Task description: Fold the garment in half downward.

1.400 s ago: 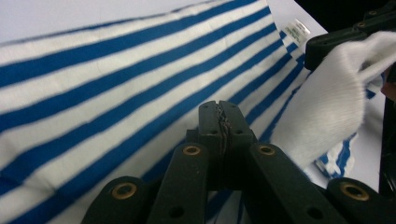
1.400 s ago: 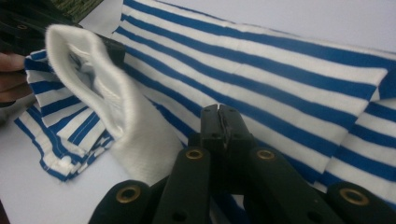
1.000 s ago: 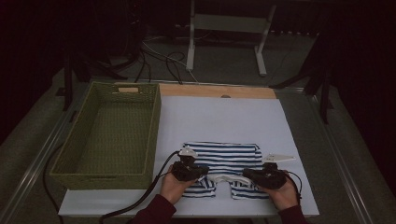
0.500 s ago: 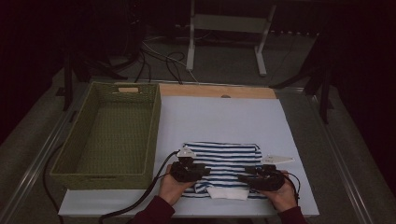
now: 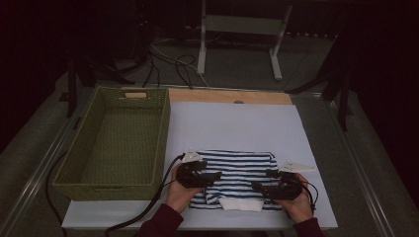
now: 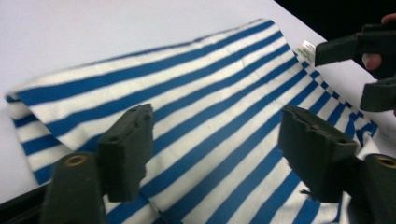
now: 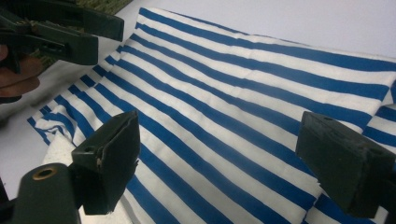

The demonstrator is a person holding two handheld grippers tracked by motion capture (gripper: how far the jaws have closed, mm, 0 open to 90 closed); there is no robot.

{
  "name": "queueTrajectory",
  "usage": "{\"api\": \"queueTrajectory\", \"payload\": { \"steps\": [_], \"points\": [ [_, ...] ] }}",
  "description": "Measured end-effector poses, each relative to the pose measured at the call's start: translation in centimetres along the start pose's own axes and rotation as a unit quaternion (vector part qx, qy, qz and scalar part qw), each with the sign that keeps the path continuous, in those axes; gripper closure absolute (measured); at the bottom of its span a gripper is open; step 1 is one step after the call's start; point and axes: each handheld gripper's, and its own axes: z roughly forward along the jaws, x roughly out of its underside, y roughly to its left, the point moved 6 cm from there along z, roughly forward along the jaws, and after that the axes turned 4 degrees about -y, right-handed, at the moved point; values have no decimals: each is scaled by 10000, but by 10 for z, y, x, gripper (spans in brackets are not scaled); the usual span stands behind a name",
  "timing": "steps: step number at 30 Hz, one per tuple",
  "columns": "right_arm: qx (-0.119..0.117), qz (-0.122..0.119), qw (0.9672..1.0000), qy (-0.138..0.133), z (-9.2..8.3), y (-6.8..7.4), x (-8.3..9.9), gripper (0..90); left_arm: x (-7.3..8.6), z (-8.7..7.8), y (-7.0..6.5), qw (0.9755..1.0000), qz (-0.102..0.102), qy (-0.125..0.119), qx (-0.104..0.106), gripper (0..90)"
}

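A folded blue-and-white striped cotton garment (image 5: 236, 178) lay flat at the near edge of the white-covered desk (image 5: 237, 126), beside an empty green woven basket (image 5: 116, 143). The left gripper (image 5: 217, 176) and right gripper (image 5: 255, 186), jaws just opened wide and holding nothing, hovered over its near corners, apparently having released a fold.

Blue-white striped garment (image 5: 237, 175); green woven basket (image 5: 116, 143); white tabletop sheet (image 5: 237, 123).

A green woven basket (image 5: 116, 143) sits at the left of the frame on the bench (image 5: 237, 123), beside a white sheet (image 5: 247, 128).
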Motion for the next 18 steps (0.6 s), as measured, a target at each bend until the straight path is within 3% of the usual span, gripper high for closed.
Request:
{"api": "queueTrajectory", "payload": {
  "steps": [7,18],
  "points": [
    [-13,-33,10000,-42,0,1,-1,97,-10,-2,3,9998,91,-91,-175,172],
    [38,-32,9997,-222,-1,4,-6,89,-24,-7,13,9989,36,-272,-378,68]
  ]
}}
